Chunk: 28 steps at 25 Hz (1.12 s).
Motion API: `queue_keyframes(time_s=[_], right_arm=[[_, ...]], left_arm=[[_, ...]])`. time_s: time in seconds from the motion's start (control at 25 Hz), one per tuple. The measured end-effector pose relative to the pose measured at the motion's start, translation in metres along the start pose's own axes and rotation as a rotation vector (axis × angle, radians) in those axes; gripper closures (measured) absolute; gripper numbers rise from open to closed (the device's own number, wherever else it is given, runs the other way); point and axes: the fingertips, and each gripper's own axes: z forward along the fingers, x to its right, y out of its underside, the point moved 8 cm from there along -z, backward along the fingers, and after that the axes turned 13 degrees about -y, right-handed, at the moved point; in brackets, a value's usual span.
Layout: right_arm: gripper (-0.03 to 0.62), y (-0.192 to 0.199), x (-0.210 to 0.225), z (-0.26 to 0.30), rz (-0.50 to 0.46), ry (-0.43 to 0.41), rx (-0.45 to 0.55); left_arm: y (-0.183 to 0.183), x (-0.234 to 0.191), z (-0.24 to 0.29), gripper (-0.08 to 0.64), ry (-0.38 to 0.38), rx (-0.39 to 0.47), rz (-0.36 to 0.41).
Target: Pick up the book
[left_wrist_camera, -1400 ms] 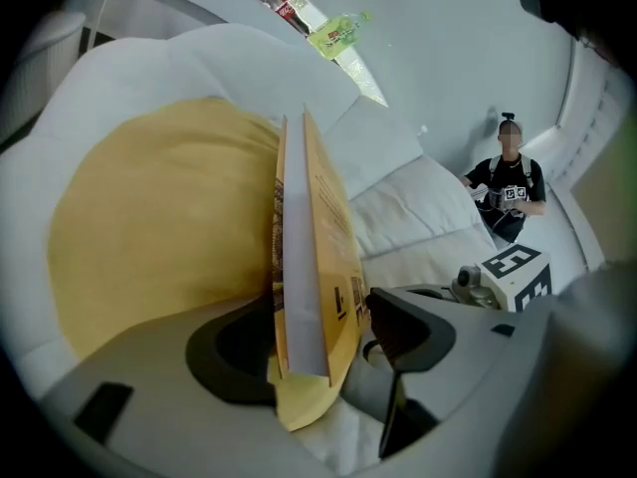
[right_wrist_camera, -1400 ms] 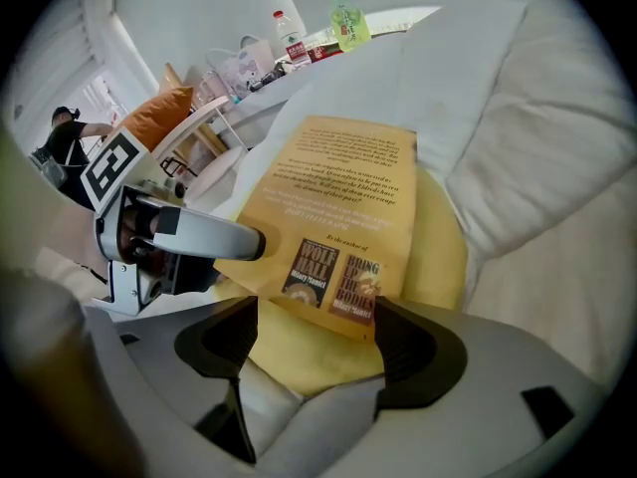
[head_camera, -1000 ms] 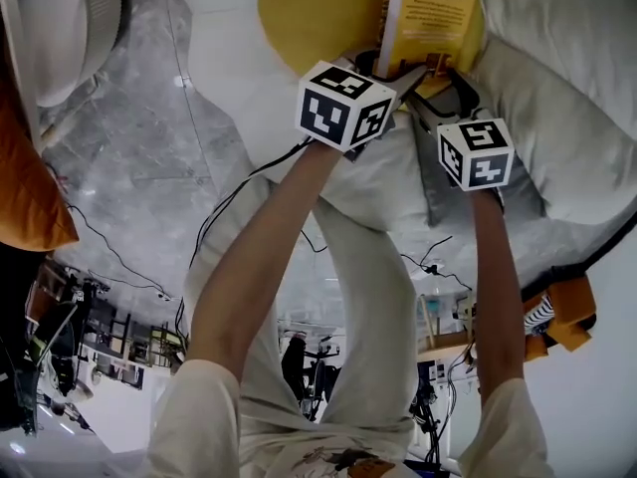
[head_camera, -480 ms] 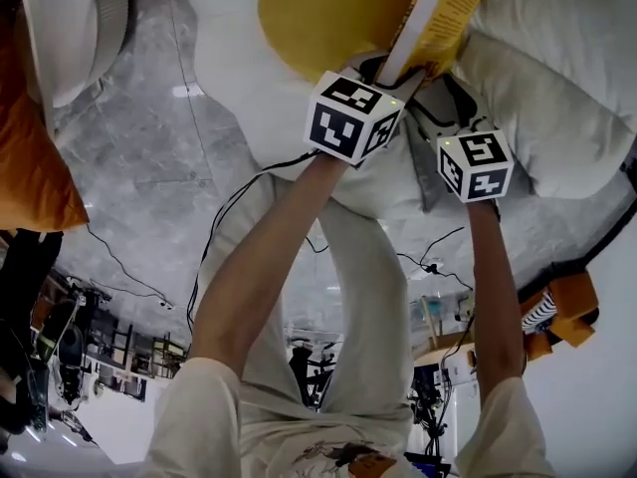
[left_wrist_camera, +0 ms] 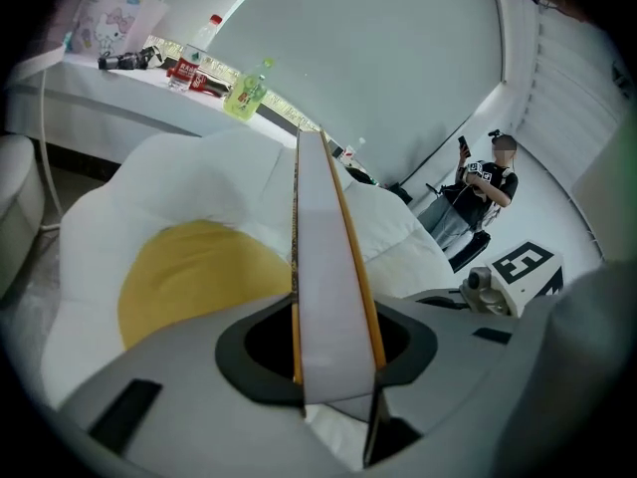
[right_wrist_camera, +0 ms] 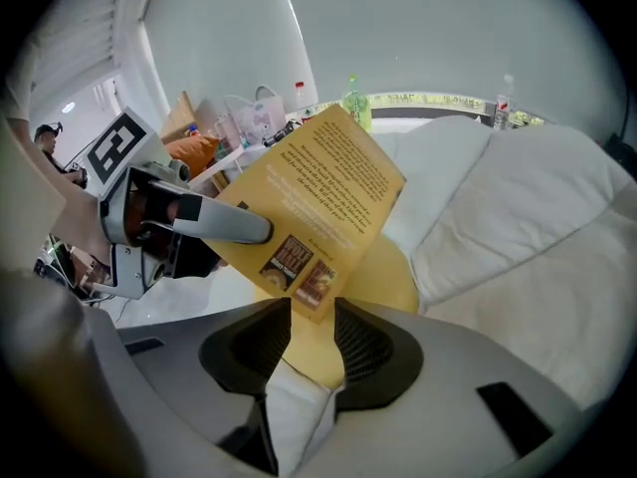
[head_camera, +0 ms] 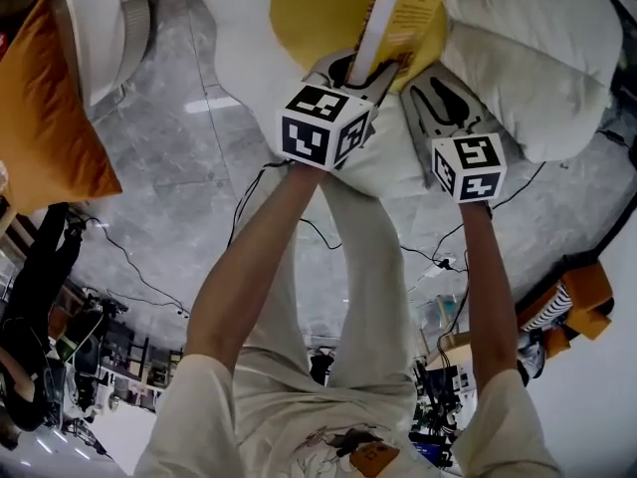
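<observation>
standing edge-up in the left tool [left_wrist_camera: 336, 345] — the book [left_wrist_camera: 320, 237], pinched between its jaws.

Yellow cushion [head_camera: 304, 18] beside white pillows [head_camera: 537, 68]; orange cushion [head_camera: 55, 132] far left.

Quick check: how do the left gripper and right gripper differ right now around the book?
The left gripper is shut on the book, at its lower edge. The right gripper holds nothing, its jaws closing with the book's corner just beyond their tips. The left gripper sees the book edge-on, while the right gripper faces its yellow cover. Both point toward the white cushion.
</observation>
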Motion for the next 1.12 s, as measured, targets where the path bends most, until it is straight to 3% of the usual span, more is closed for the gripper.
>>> queue_keyframes(time_s=[0.2, 0.32, 1.12], right_arm=[[0.529, -0.019, -0.022, -0.029, 0.023, 0.039, 0.048], [0.548, -0.028, -0.037, -0.046, 0.046, 0.044, 0.062], [0.554, -0.097, -0.086, -0.14, 0.055, 0.056, 0.109]], left_arm=[[-0.025, 0.009, -0.039, 0.417, 0.003, 0.023, 0.021], [-0.038, 0.016, -0.064, 0.417, -0.007, 0.025, 0.041], [-0.107, 0.073, -0.179, 0.417, -0.01, 0.047, 0.069]])
